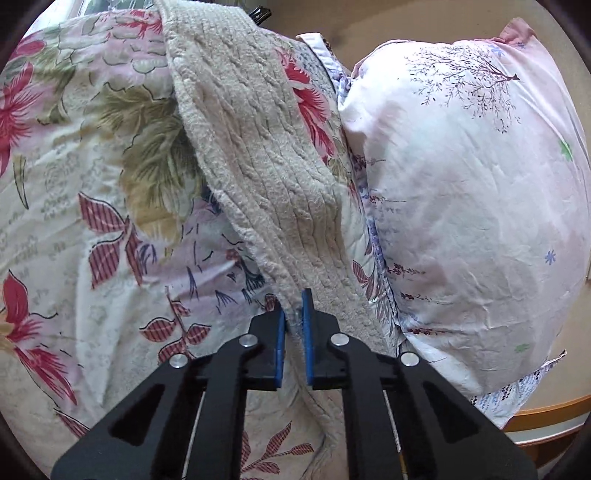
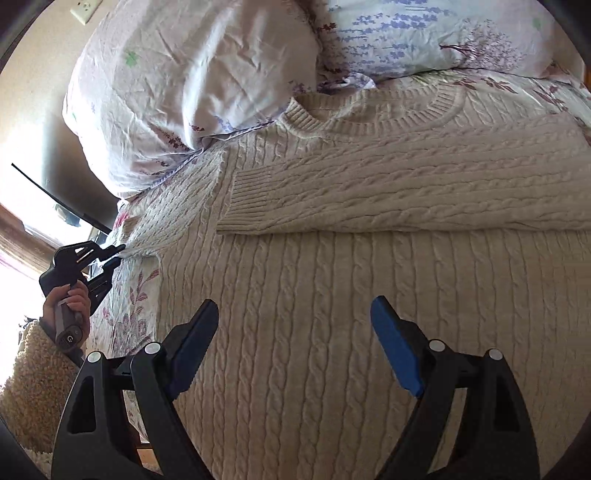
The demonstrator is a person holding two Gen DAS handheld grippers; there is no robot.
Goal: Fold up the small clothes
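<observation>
A cream cable-knit sweater (image 2: 332, 314) lies flat on a floral bedsheet, neckline toward the pillows. One sleeve (image 2: 406, 192) is folded across its chest. The other sleeve (image 1: 258, 147) stretches away over the sheet. My left gripper (image 1: 293, 321) is shut on that sleeve's edge, with the knit pinched between its blue pads. In the right wrist view the left gripper (image 2: 119, 254) bites the sleeve end at the bed's left side. My right gripper (image 2: 295, 328) hovers open above the sweater's body with nothing between its fingers.
A pale pink pillow (image 1: 461, 184) lies beside the sleeve, and the right wrist view shows it (image 2: 184, 92) with a second pillow (image 2: 424, 33) beyond the collar. The floral sheet (image 1: 74, 184) covers the bed. A wooden bed frame (image 1: 546, 417) shows at the edge. A hand (image 2: 70, 295) in a fleece sleeve holds the left gripper.
</observation>
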